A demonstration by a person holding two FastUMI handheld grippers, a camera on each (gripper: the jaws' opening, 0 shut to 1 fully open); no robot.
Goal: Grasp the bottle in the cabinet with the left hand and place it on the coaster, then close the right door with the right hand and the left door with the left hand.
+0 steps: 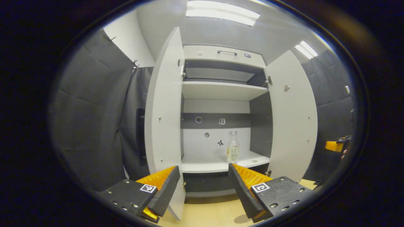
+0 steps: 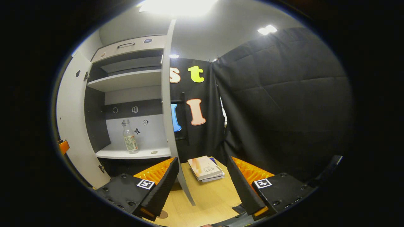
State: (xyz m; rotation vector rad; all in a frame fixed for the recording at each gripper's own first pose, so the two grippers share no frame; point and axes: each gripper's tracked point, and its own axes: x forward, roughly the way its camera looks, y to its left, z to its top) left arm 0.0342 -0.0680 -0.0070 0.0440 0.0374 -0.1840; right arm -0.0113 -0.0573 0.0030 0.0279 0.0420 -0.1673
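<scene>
A: Right, the left tool [image 1: 203, 186] is hanging released and empty before the cabinet [image 1: 221, 90]; the bottle [image 1: 233, 147] is standing upright on the lower shelf [image 1: 202, 162], towards the right.

B: It should be going straight in between the open doors [image 1: 164, 110]. The right tool [image 2: 202, 186] is also gaping, over the counter [image 2: 211, 195] near some books [image 2: 205, 168].

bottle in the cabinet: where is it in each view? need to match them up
Left gripper view: bottle just right of centre, upright on the lower shelf, near the cabinet's right wall.
Right gripper view: bottle left of centre, upright on the same shelf.
Shared landmark: the small dark sticker on the back panel beside the bottle.
</scene>
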